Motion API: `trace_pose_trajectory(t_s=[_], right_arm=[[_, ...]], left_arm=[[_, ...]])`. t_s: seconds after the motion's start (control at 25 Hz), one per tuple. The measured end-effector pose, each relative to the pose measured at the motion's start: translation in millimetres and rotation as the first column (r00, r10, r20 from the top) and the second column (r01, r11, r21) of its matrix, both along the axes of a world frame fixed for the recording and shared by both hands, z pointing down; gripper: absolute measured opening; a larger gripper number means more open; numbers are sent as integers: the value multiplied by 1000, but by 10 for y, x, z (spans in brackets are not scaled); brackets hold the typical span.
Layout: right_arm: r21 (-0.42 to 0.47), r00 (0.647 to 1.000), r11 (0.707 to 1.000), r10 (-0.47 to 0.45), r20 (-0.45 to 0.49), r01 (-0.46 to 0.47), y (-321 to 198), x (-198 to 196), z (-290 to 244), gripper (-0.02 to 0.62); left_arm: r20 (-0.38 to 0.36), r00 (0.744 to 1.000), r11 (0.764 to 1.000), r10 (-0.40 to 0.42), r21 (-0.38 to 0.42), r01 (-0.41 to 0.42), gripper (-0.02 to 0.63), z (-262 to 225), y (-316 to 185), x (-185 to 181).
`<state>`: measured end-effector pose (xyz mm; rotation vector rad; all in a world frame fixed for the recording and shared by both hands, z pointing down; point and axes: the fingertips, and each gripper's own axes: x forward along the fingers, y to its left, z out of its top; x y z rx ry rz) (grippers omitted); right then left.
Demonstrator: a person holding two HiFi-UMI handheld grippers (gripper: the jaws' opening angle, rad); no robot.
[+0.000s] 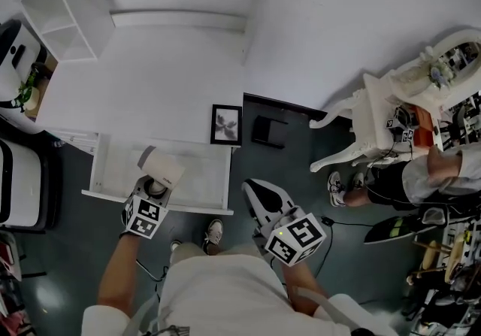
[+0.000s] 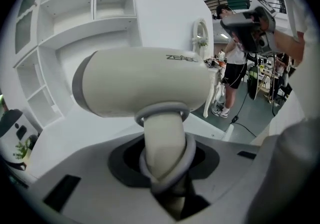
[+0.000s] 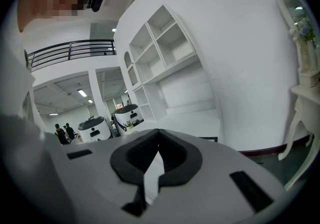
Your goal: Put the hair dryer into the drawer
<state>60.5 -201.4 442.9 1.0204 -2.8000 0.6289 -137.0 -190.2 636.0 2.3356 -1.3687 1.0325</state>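
The cream hair dryer (image 1: 162, 168) hangs just above the open white drawer (image 1: 197, 208), which juts out from the white cabinet. My left gripper (image 1: 155, 189) is shut on its handle. In the left gripper view the dryer's barrel (image 2: 145, 82) lies crosswise, and the handle (image 2: 164, 144) with its grey ring runs down between the jaws of the left gripper (image 2: 165, 170). My right gripper (image 1: 258, 193) hovers to the right of the drawer over the dark floor. In its own view the right gripper (image 3: 151, 169) has its pads together with nothing held.
A small framed picture (image 1: 226, 124) and a black object (image 1: 269, 131) lean at the wall's foot behind the drawer. A white dressing table (image 1: 379, 120) and a person (image 1: 421, 177) are at the right. White shelves (image 1: 64, 15) stand at the far left.
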Motion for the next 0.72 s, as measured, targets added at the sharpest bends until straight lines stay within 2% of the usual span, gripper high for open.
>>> trace_pose_trajectory(t_s=[0.24, 0.52, 0.6, 0.72], right_arm=[[-21, 1000, 1000, 3, -12, -4, 65, 54, 117, 9], [-47, 1000, 999, 14, -19, -15, 105, 72, 258, 9], [-56, 1000, 998, 18, -25, -19, 127, 80, 298, 9], [-71, 999, 997, 29, -34, -31, 149, 109, 363, 8]], left_arm=[[47, 995, 995, 91, -53, -89, 144, 297, -68, 94], [85, 986, 982, 141, -139, -129, 144, 660, -186, 137], [105, 978, 973, 178, -170, -158, 144, 786, -208, 158], [155, 953, 951, 261, -211, -226, 144, 959, -243, 177]])
